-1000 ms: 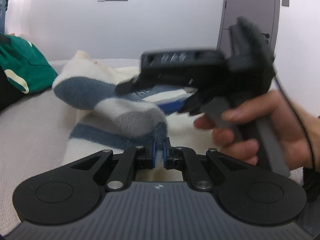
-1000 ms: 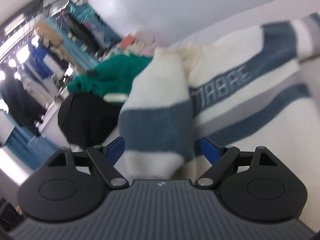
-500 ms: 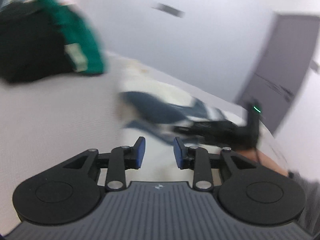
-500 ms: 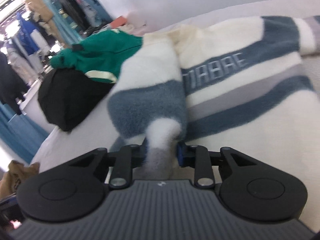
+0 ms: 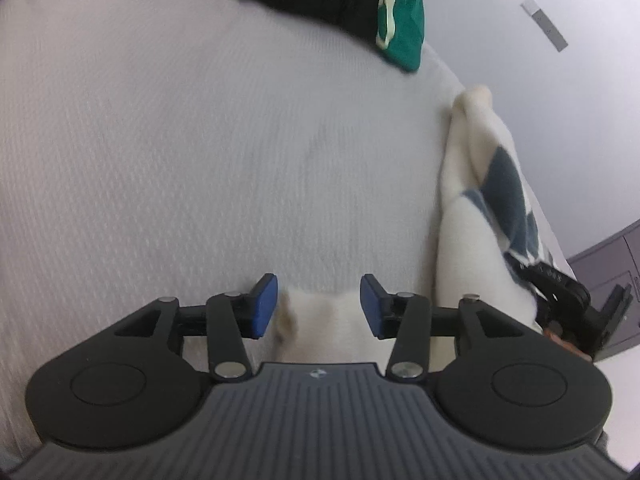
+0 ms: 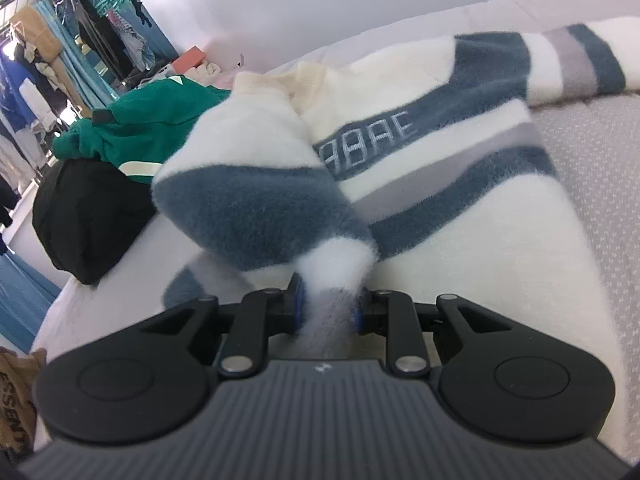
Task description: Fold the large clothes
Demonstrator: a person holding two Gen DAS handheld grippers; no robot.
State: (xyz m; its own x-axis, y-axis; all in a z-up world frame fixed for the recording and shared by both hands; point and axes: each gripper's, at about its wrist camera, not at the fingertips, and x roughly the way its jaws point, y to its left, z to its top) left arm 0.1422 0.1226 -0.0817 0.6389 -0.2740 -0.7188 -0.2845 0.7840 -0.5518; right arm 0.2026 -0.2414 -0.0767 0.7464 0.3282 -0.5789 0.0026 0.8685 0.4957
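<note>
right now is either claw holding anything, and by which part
The right claw is shut on the striped sweater, pinching the end of its sleeve. The left claw is opening over the sweater's cream edge and grips nothing.

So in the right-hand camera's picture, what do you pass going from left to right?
Hanging clothes → black garment → green garment → folded-over sleeve held in the right gripper → striped sweater body.

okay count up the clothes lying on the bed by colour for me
Cream sweater with blue-grey stripes: 1
Green garment: 1
Black garment: 1
Total on the bed: 3
</note>
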